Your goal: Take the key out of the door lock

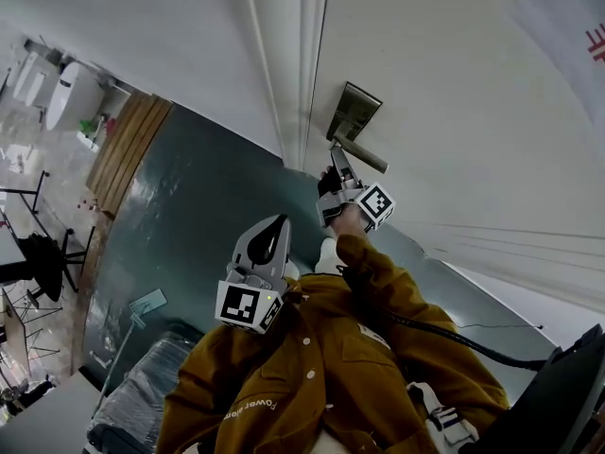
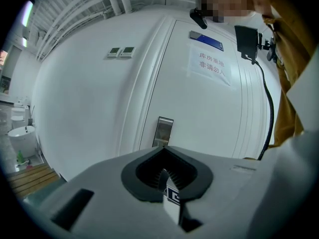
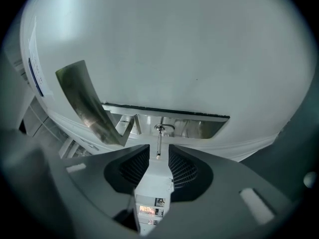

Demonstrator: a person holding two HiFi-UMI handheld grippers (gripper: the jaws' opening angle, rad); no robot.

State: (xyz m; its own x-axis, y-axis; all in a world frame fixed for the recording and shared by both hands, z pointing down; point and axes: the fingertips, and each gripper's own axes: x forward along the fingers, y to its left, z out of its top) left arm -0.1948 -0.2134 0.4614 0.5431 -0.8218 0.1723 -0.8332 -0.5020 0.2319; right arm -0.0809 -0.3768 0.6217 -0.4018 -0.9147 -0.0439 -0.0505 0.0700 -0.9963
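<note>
Your right gripper (image 3: 159, 158) sits at the door lock (image 3: 164, 128) with jaws spread either side of the key (image 3: 159, 142) seated in it, lined up to pinch, while your left gripper (image 2: 164, 172), jaws pressed together, hangs back near your chest

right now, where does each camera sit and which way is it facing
Head view: on the person's head, looking steeply down at the door; shows the jacket, left gripper and right gripper.
Left gripper view: on the left gripper, away from the door, facing it across its shut jaws; jacket at the right edge.
Right gripper view: on the right gripper, close to the lock plate; its open jaws flank the key, lever handle at left.
Shared: all three views show the lock plate.
</note>
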